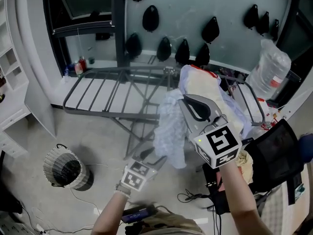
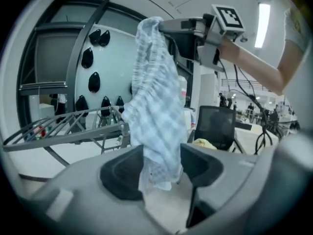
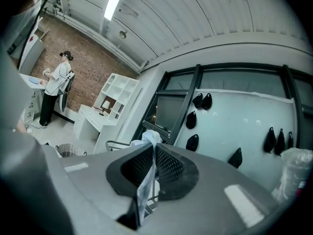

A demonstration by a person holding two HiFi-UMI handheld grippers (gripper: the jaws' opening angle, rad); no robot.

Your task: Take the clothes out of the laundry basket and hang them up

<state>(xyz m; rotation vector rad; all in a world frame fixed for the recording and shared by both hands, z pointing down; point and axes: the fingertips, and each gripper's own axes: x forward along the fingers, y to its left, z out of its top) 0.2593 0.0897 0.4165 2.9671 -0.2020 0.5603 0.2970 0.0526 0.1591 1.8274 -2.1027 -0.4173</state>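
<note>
A pale blue-and-white checked cloth (image 1: 171,126) hangs in front of the grey drying rack (image 1: 105,94). My right gripper (image 1: 186,99) is shut on its top edge; in the right gripper view a strip of the cloth (image 3: 145,180) is pinched between the mesh pads (image 3: 166,163). My left gripper (image 1: 152,156) sits lower, at the cloth's bottom edge. Seen from the left gripper, the cloth (image 2: 156,97) droops down between the jaws of the left gripper (image 2: 161,168), which stand wide apart without pressing it. The right gripper (image 2: 168,26) shows above, holding the cloth up.
Clothes (image 1: 205,82) are heaped on the rack's right end. A round mesh basket (image 1: 66,168) stands on the floor at left. A black chair (image 1: 276,153) and a plastic bag (image 1: 269,72) are at right, cables (image 1: 190,197) lie on the floor, and a person (image 3: 54,87) stands far off.
</note>
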